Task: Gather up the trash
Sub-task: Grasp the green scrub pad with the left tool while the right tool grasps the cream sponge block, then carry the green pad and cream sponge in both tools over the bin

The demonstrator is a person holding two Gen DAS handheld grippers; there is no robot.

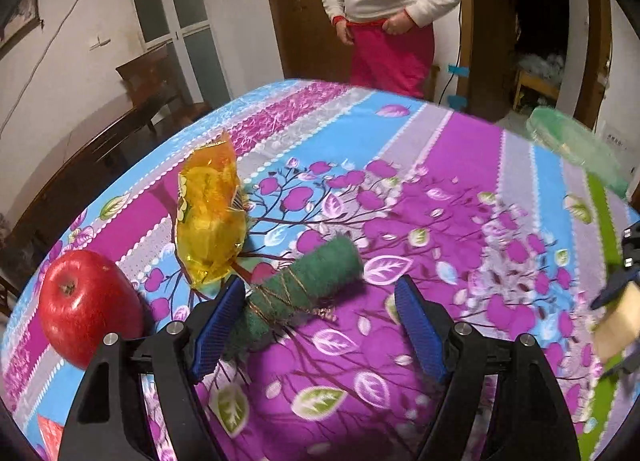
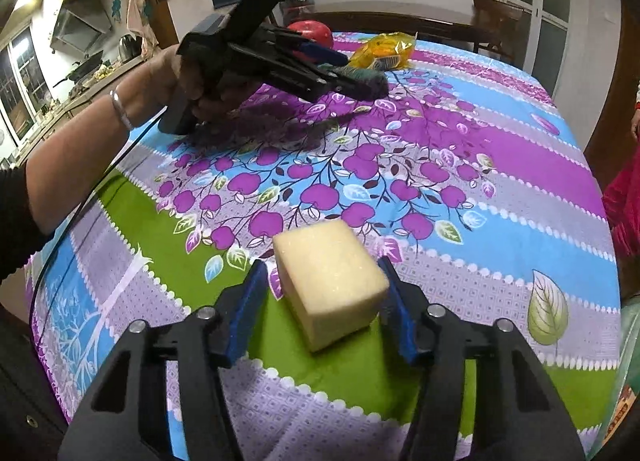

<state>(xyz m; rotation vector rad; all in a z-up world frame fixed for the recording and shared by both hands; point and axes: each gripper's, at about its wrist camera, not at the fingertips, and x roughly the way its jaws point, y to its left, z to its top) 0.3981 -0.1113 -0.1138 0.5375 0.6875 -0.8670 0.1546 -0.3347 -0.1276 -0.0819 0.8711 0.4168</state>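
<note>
A rolled green scouring pad (image 1: 298, 287) tied with gold thread lies on the flowered tablecloth. My left gripper (image 1: 320, 325) is open around its near end, the left pad touching it. A crumpled yellow wrapper (image 1: 210, 217) lies just behind it, and a red apple (image 1: 90, 307) sits to the left. In the right wrist view a pale yellow sponge block (image 2: 330, 285) lies between the open fingers of my right gripper (image 2: 322, 309). The left gripper (image 2: 340, 73), the green pad (image 2: 370, 79), the wrapper (image 2: 384, 51) and the apple (image 2: 310, 32) show at the far side.
A green plastic bag (image 1: 572, 141) hangs at the table's right edge. A person in a white top and pink trousers (image 1: 390, 21) stands behind the table. Wooden chairs (image 1: 156, 81) stand at the far left. The tablecloth (image 2: 460, 165) covers the whole table.
</note>
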